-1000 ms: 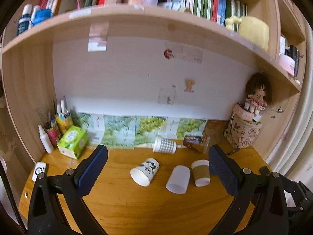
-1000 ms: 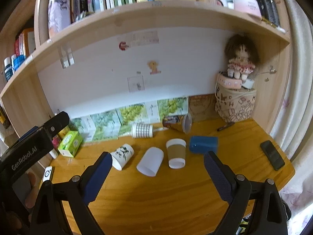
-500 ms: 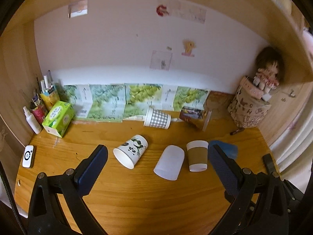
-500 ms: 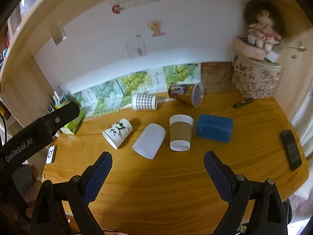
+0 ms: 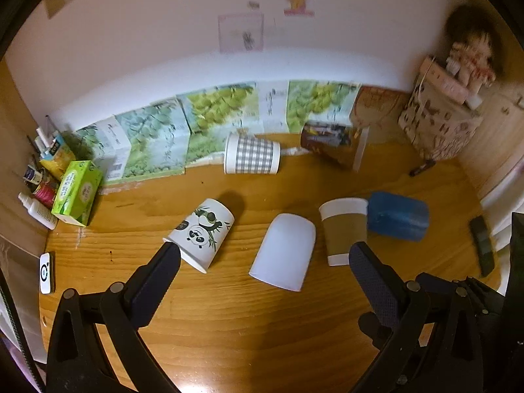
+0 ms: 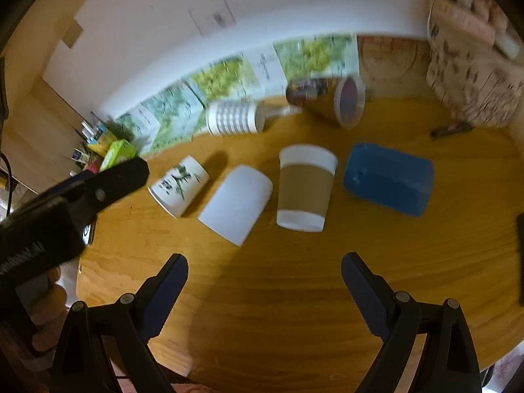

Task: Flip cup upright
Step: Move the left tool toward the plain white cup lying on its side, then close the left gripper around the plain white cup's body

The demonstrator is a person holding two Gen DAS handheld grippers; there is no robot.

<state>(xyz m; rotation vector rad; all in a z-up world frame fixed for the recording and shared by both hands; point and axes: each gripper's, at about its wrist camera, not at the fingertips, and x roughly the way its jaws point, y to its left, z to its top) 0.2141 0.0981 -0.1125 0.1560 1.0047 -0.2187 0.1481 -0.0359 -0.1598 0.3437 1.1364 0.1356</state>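
Note:
Several paper cups are on the wooden desk (image 5: 262, 327). A panda-print cup (image 5: 199, 232) (image 6: 178, 185) and a plain white cup (image 5: 283, 252) (image 6: 235, 204) lie on their sides. A brown-sleeved cup (image 5: 344, 229) (image 6: 304, 191) stands mouth down. A grey checked cup (image 5: 252, 158) (image 6: 234, 118) and a dark printed cup (image 5: 334, 145) (image 6: 327, 98) lie on their sides near the wall. My left gripper (image 5: 265, 258) is open and empty, just short of the white cup. My right gripper (image 6: 265, 268) is open and empty, in front of the white and brown cups.
A blue block (image 5: 398, 216) (image 6: 388, 178) lies right of the brown cup. A green tissue box (image 5: 77, 191) and bottles stand at the left. A patterned box with a doll (image 5: 442, 121) stands back right. A phone (image 5: 481, 245) lies at the right edge. A white device (image 5: 46, 271) lies at the left edge.
Both grippers have moved forward and tilted down toward the cups, which now look larger and closer. The shelf has left both views. No cup has moved.

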